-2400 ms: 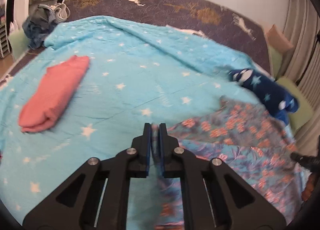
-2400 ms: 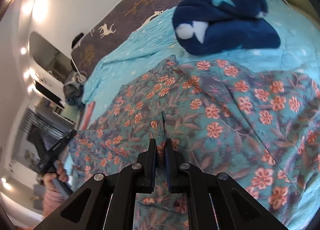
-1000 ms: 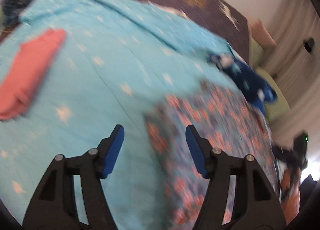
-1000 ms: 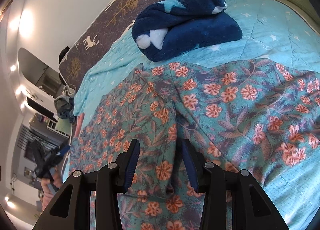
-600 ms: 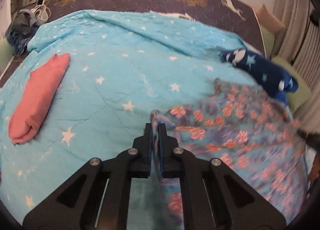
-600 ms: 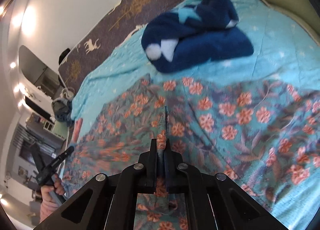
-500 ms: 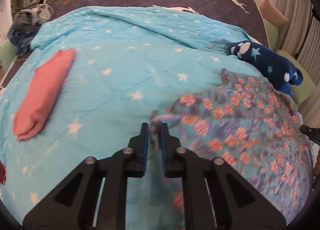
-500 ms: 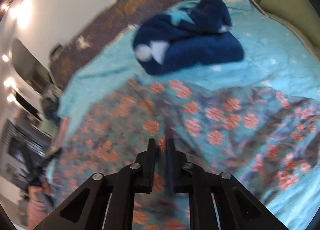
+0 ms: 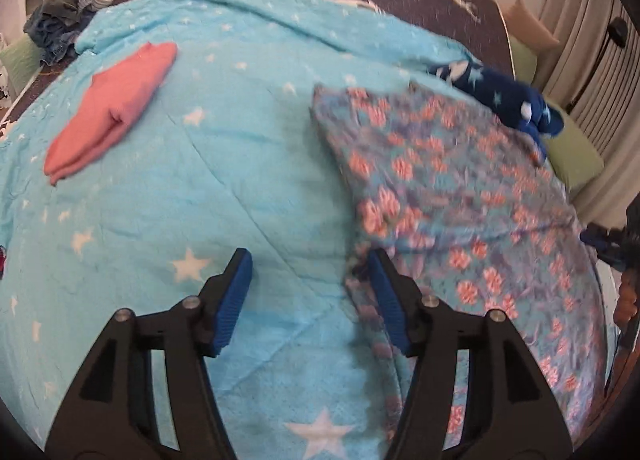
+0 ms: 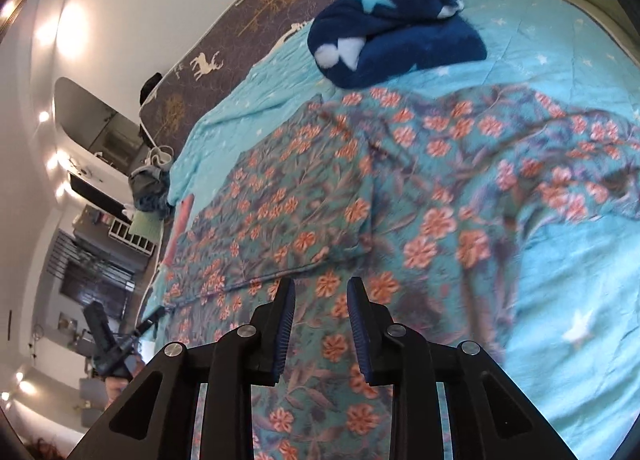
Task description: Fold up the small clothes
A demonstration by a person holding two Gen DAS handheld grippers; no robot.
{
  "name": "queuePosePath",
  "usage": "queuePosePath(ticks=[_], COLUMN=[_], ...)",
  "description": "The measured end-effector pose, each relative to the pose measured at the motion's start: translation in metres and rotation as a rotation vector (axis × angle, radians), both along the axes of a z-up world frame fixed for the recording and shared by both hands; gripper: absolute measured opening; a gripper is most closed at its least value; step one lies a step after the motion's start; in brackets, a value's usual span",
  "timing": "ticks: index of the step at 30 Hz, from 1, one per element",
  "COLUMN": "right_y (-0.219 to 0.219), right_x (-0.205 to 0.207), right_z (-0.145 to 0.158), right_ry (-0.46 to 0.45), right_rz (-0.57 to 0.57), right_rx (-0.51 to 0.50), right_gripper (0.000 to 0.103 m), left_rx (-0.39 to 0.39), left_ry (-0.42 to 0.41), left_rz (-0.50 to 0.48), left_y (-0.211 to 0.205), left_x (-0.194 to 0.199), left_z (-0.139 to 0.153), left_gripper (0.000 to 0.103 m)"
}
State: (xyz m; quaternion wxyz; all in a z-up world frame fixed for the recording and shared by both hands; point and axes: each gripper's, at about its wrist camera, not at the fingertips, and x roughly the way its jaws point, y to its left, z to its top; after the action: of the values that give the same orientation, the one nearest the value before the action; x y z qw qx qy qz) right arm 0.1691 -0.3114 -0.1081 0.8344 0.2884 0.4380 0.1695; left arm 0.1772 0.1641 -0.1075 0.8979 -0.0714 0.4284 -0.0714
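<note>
Nearest the left camera: left gripper (image 9: 310, 292) hangs over the quilt (image 9: 200, 164); its jaws have just been opening and stand well apart with only bare quilt between them, the right pad just beside the garment's edge.
Nearest the right camera: right gripper (image 10: 320, 320) is over the garment (image 10: 360, 200); its jaws have just been opening and stand a little apart, cloth lying under them but not pinched.
Garment: floral, teal with orange flowers, spread flat on the right half of the quilt; one layer already lies folded over, its edge running just beyond the right pads.
Step in hand, as I judge it: both grips let go after a fold; next is a fresh grasp for another fold.
How to do it well: take two matching points on one edge, one per gripper; pinch garment cloth only, not the quilt beneath; lift both sides evenly and lay edge on edge.
Wrinkle: the far right part of the garment looks rumpled; smoothing it first would give a flatter fold.
Risk: the left pads sit over quilt, so closing there would catch bedding.
Farther left: a pink fold (image 9: 108, 108) lies well apart, seemingly done.
Farthest: a navy fleece (image 10: 396, 32) lies just beyond the garment.
</note>
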Motion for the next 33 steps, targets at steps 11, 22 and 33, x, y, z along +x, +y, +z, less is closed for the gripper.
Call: queuePosePath(ticks=[11,22,33], right_y=[-0.002,-0.005,-0.093], right_x=[-0.01,0.021,-0.042], right_z=[-0.008,-0.017,-0.007], right_ry=[0.038,0.041,-0.01], right_rz=[-0.07,-0.168,-0.373], right_rx=[0.052,0.12,0.123], right_gripper=[0.031,0.044,0.051], left_rx=[0.037,0.181,0.158], left_ry=[0.008,0.036,-0.077], left_rz=[0.088,0.004,0.015], left_y=[0.012,-0.051,-0.061], left_x=[-0.011,0.02,-0.016], left_z=[0.01,-0.002,0.043], left_gripper=[0.006,0.053,0.053])
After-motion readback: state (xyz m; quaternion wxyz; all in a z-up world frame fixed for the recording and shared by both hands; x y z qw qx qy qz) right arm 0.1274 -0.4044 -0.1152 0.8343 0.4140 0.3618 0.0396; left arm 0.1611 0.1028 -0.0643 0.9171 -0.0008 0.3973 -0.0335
